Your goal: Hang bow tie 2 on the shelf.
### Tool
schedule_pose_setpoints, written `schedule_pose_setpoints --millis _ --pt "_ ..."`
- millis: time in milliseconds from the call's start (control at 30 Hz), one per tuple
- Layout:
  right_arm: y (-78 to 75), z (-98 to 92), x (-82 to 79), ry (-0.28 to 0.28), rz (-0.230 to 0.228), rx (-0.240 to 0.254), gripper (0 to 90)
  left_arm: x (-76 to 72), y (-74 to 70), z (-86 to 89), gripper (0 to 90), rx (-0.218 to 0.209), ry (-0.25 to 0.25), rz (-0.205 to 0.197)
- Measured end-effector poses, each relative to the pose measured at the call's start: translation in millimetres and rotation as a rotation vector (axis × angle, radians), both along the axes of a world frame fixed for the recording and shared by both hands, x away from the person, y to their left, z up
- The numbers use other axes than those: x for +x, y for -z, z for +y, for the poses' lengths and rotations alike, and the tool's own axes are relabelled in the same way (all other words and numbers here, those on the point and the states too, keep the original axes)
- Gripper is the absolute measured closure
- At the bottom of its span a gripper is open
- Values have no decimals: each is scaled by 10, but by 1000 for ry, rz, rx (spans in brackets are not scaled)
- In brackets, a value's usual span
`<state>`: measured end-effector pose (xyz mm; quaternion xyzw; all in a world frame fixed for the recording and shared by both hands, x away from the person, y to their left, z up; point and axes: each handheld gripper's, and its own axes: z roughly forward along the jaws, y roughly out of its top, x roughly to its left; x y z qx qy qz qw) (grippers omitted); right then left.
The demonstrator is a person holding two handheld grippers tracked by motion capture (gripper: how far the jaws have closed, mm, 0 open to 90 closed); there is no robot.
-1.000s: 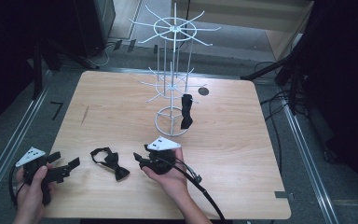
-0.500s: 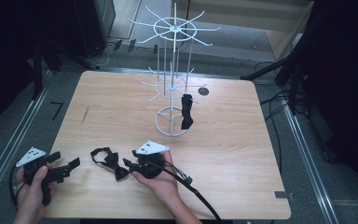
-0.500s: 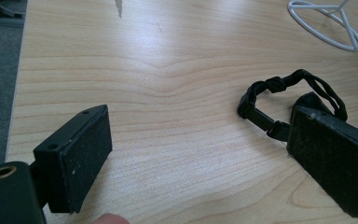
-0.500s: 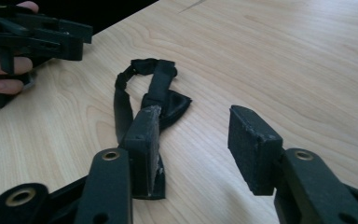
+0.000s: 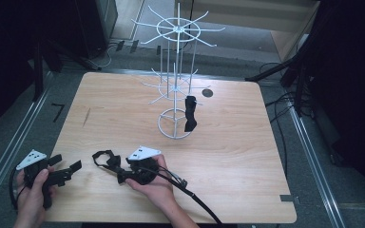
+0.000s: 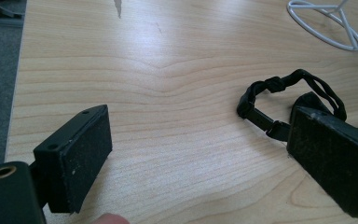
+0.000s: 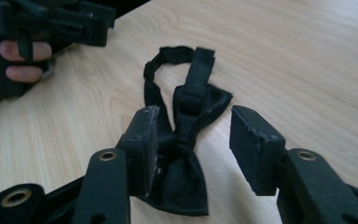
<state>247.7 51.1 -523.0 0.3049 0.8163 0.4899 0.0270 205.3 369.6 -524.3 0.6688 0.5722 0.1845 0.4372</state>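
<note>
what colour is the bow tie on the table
Plain black bow tie, with no pattern; the right gripper view shows it best.

Black claws point(image 7: 193, 140), grey three-cornered plates point(image 5: 144, 153)

I see a pale wood-grain worktop point(image 5: 247, 156) with rounded corners. On it stand a white wire display rack point(image 5: 176, 126), set toward the far middle, and near the front edge lies a black bow tie point(image 5: 111, 164) with its looped strap.
</note>
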Motion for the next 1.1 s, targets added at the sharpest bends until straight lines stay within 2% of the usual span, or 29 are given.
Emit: schedule_pose_setpoints --millis 233,400,567,600,633,667,800,933,1100 --pt "102 101 -42 -20 -4 -64 491 0 1 -3 71 0 -1 -1" --pt "149 131 -56 -14 -7 -95 514 0 1 -4 71 -1 -1 -1" --pt "157 143 -70 -19 -35 -120 585 0 1 -3 71 -1 -1 -2" --pt "157 138 -76 -21 -50 -132 653 0 1 -3 71 -1 -1 -2" --pt "157 138 -76 -21 -50 -132 653 0 0 -2 71 -1 1 -1" --pt "156 130 -81 -17 -52 -138 716 -1 0 -2 71 0 1 0" --pt "151 110 -91 -18 -64 -140 781 -1 1 -4 71 3 0 -4" --pt "141 96 -110 -15 -91 -144 828 0 1 -2 71 1 0 -3" --pt "112 51 -103 -7 -113 -134 847 0 1 -3 71 -1 0 -2"
